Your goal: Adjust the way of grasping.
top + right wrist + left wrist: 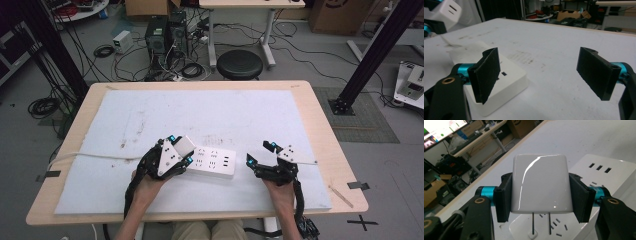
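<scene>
A white plug adapter with two metal prongs hangs just above the near end of a white power strip, prongs pointing down at it. My left gripper is shut on the adapter's sides. In the high view the adapter and left gripper sit over the left end of the power strip. My right gripper stands open just right of the strip, nothing between its pads. In the right gripper view the strip lies behind its left pad and the adapter shows at top left.
A white mat covers most of the wooden table. A white cable runs from the strip off the left edge. A black stool and cables sit on the floor beyond the far edge.
</scene>
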A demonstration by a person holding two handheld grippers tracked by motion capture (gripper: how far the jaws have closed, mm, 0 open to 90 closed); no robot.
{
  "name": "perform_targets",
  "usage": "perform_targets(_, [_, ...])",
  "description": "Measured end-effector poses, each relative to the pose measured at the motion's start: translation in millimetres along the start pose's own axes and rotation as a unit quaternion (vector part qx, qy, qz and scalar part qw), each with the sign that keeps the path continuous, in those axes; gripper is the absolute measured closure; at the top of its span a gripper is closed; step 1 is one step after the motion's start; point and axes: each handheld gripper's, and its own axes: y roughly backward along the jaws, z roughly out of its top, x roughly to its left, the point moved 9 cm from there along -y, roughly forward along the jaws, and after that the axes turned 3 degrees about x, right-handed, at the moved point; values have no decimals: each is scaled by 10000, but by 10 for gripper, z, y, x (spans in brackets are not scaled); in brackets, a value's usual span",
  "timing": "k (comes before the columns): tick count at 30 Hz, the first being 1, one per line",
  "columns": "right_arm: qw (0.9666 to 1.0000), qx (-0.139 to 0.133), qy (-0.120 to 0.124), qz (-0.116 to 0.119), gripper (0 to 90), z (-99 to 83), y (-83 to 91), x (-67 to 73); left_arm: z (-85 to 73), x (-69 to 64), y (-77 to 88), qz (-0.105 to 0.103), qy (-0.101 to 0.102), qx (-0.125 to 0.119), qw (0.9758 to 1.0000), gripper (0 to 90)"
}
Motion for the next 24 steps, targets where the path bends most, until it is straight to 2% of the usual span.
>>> perform_targets(2, [9998,-33,-117,183,194,18,8,54,5,-36,-4,127,-169,14,9998,424])
perform_targets(6, [9994,-55,-160,305,194,43,13,97,13,-61,-2,183,-260,-22,9995,424])
perform_targets(7, [9986,-111,-197,487,194,99,25,176,27,-105,12,268,-433,-99,9987,425])
perform_targets(9, [9976,-163,-222,638,194,143,34,229,40,-149,24,313,-587,-146,9977,425])
perform_targets(10, [9976,-163,-222,638,194,143,34,229,40,-149,24,313,-587,-146,9977,424])
perform_targets(14, [9947,-216,-308,954,194,228,45,332,83,-245,33,483,-942,-244,9941,424])
perform_targets(15, [9940,-242,-301,1028,194,248,46,350,101,-273,34,536,-1023,-311,9928,424])
perform_targets(17, [9926,-273,-338,1134,194,277,56,381,137,-325,55,708,-1245,-442,9887,424])
perform_targets(18, [9926,-273,-338,1134,194,277,56,381,137,-325,55,708,-1245,-442,9887,424])
perform_targets(19, [9912,-305,-372,1230,194,294,61,403,166,-378,69,855,-1450,-514,9844,424])
perform_targets(20, [9870,-338,-339,1532,194,333,84,484,184,-429,75,1035,-1682,-547,9788,424])
perform_targets(21, [9870,-338,-339,1532,194,333,84,484,184,-429,75,1035,-1682,-547,9788,424])
perform_targets(24, [9837,-343,-226,1748,194,373,106,573,193,-514,73,1160,-1952,-554,9723,424])
